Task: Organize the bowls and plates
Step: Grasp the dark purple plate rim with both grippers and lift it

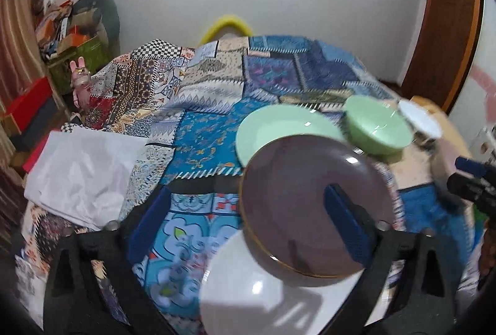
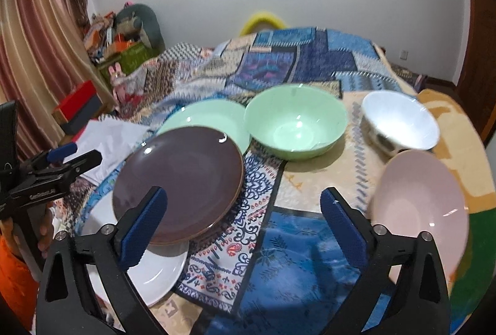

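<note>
The round brown glazed plate [image 2: 178, 184], resting on a white plate [image 2: 155, 276], is seen just left of the empty, spread right gripper [image 2: 245, 226], while the left gripper [image 1: 248, 229], also spread and empty, is nearer it.

Glossy glazed brown plate [image 2: 178, 184], shiny green bowl [image 2: 294, 122], patterned quilted cloth bedspread [image 2: 279, 62], crumpled white paper [image 1: 82, 173]

Open patchwork cloth [image 2: 279, 257] near centre, between the brown plate [image 2: 176, 183] on the left and the pink bowl [image 2: 421, 204] on the right. Far side blocked by green bowl [image 2: 294, 124], green plate [image 2: 204, 118] and white bowl [image 2: 400, 121]. Narrow gaps between bowls. Crumpled white paper [image 1: 83, 173] crowds far left.
</note>
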Tool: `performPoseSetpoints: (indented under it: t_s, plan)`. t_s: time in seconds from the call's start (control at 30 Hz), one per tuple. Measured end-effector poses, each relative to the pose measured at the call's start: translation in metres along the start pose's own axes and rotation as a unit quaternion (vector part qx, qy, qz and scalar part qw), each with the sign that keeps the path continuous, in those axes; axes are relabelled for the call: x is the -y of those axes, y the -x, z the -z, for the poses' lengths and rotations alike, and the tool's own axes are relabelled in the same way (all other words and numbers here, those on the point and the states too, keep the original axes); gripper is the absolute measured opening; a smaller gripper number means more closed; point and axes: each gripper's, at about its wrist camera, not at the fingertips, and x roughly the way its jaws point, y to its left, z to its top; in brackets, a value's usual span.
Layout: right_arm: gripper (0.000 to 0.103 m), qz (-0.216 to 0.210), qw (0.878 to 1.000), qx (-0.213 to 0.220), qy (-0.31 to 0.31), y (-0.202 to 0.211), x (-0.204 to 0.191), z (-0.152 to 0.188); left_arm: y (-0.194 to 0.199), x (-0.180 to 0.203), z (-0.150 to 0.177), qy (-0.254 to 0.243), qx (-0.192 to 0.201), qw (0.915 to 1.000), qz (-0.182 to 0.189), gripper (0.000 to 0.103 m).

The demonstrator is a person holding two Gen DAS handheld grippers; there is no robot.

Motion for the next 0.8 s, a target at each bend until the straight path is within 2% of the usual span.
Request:
performPoseSetpoints:
  t_s: [0.07, 0.2, 0.27, 0.37, 0.47, 0.6, 0.67, 0.8]
  plan:
    - [0.091, 0.000, 1.000, -0.013, -0.001, -0.012, -0.001, 0.001, -0.015, -0.002, 0.001, -0.012, -0.017, 0.9998, 0.007, 0.076]
    - [0.088, 0.001, 0.999, -0.040, -0.005, -0.032, -0.003, 0.003, -0.037, -0.007, 0.005, -0.010, -0.045, 0.9983, 0.034, 0.063]
    - [0.086, 0.000, 0.999, -0.047, -0.006, -0.040, -0.004, 0.003, -0.046, -0.012, 0.006, 0.007, -0.060, 0.9968, 0.053, 0.052]
    - [0.079, -0.001, 0.998, -0.056, -0.003, -0.047, -0.005, 0.003, -0.058, -0.018, 0.006, 0.017, -0.077, 0.9950, 0.061, 0.048]
    - [0.069, -0.007, 0.998, -0.063, 0.000, -0.055, -0.006, 0.001, -0.065, -0.019, 0.007, 0.023, -0.092, 0.9924, 0.079, 0.038]
    - [0.057, -0.013, 0.997, -0.071, 0.003, -0.064, -0.008, 0.001, -0.069, -0.021, 0.006, 0.028, -0.102, 0.9902, 0.091, 0.035]
    - [0.052, -0.018, 0.997, -0.077, -0.001, -0.068, -0.008, 0.001, -0.071, -0.021, 0.006, 0.028, -0.109, 0.9888, 0.097, 0.028]
    - [0.038, -0.037, 0.995, -0.092, -0.017, -0.075, -0.006, 0.002, -0.075, -0.018, 0.008, 0.025, -0.121, 0.9869, 0.104, 0.026]
